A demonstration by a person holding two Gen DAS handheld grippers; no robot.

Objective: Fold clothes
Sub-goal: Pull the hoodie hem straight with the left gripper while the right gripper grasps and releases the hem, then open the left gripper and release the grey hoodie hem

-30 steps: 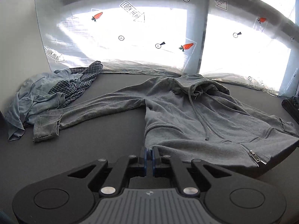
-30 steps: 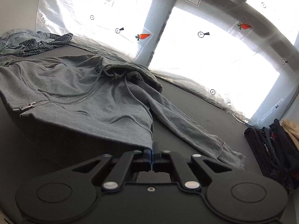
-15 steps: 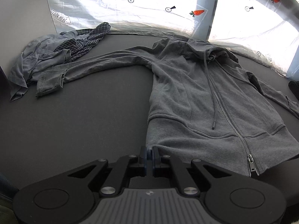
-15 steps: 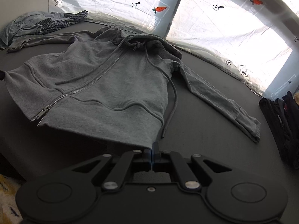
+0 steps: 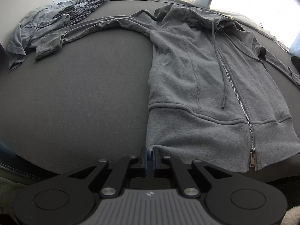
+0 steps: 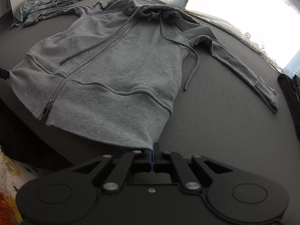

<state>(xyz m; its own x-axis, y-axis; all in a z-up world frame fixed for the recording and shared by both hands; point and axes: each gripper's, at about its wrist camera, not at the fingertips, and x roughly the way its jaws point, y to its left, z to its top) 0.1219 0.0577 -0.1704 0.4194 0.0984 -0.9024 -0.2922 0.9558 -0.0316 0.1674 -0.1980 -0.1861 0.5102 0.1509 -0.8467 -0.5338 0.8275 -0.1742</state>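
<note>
A grey zip hoodie lies face up on the dark table, zipped, hood toward the window, both sleeves spread outward. My left gripper is shut on the hoodie's bottom hem at its left corner. My right gripper is shut on the hem at the right corner of the hoodie. The hem hangs slightly past the table's near edge. The left gripper's tip shows at the far left of the right wrist view.
A heap of blue and checked clothes lies at the back left by the left sleeve cuff. Dark folded clothes sit at the table's right edge. A bright plastic-covered window runs along the back. A patterned rug is below.
Both grippers have pulled the hem toward the near edge and risen, so the hoodie now lies stretched flat and the view looks down on it. Both stay shut on the hem.
</note>
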